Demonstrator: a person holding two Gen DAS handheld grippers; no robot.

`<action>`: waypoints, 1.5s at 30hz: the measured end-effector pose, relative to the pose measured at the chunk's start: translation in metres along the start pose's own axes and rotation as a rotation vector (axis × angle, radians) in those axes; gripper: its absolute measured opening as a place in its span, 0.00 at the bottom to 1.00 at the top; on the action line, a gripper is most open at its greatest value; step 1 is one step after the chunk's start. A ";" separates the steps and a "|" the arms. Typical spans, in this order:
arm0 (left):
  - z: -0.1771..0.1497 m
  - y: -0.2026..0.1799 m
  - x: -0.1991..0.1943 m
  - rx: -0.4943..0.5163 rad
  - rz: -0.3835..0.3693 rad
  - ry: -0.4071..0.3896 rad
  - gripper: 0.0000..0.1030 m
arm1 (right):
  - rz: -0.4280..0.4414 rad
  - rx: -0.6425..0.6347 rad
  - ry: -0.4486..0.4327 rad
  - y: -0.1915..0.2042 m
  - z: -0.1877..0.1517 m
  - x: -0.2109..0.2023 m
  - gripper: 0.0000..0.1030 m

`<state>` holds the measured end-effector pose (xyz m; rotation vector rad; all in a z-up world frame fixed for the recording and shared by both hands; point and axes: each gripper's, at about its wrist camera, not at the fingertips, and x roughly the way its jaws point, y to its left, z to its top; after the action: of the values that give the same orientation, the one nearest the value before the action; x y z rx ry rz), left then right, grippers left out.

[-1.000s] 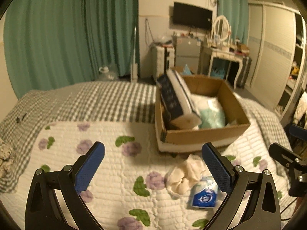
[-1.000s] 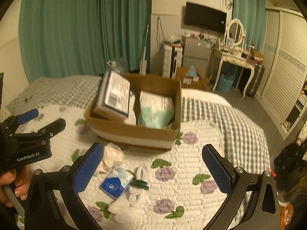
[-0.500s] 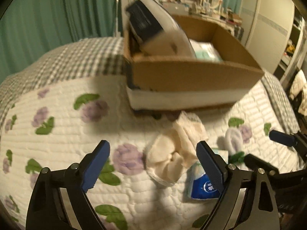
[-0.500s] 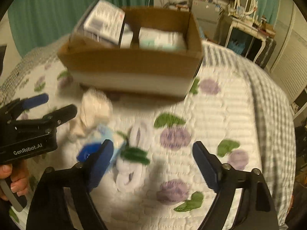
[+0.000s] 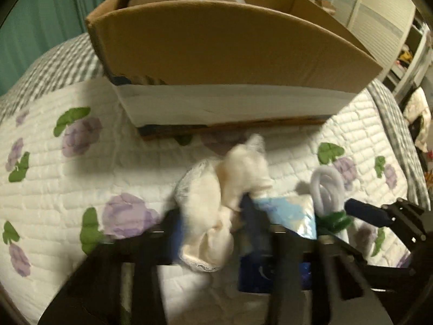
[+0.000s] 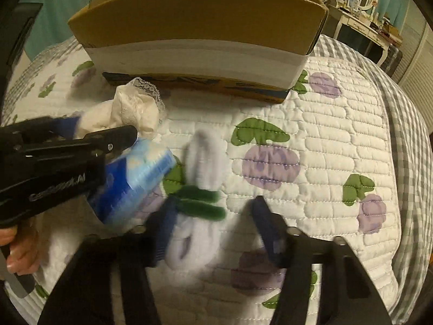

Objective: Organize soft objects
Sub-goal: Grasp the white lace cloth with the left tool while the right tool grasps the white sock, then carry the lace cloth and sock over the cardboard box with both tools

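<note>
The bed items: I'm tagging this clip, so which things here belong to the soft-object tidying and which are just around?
Belongs to the job:
- cream lacy cloth, between the left gripper's fingers
- white fuzzy item with green band, at the right gripper
- blue tissue pack
- cardboard box

Just around:
- floral quilt
- dressing table
- green curtain

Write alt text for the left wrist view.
The left claw closes around a crumpled cream lace-trimmed cloth on a floral quilt. Beside it lie a blue packet and a white fuzzy loop item; a cardboard box stands behind.
</note>
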<state>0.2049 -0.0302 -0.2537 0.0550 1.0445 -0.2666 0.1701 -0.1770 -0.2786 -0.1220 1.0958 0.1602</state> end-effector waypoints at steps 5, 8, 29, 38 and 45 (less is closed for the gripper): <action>-0.012 -0.008 -0.012 0.010 0.005 -0.010 0.12 | 0.032 -0.007 -0.016 0.004 0.000 -0.006 0.30; -0.019 -0.010 -0.030 0.008 0.023 -0.035 0.11 | 0.035 0.019 -0.035 -0.001 -0.003 -0.017 0.29; -0.069 0.002 -0.194 -0.072 0.081 -0.294 0.11 | 0.030 0.078 -0.325 0.017 -0.036 -0.185 0.29; -0.082 -0.006 -0.264 -0.059 0.074 -0.439 0.11 | 0.016 0.037 -0.455 0.036 -0.055 -0.256 0.29; -0.078 -0.009 -0.311 -0.058 0.053 -0.549 0.11 | 0.005 0.009 -0.563 0.044 -0.054 -0.310 0.29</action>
<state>-0.0101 0.0339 -0.0251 -0.0419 0.5035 -0.1876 -0.0248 -0.1647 -0.0274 -0.0594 0.5353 0.1799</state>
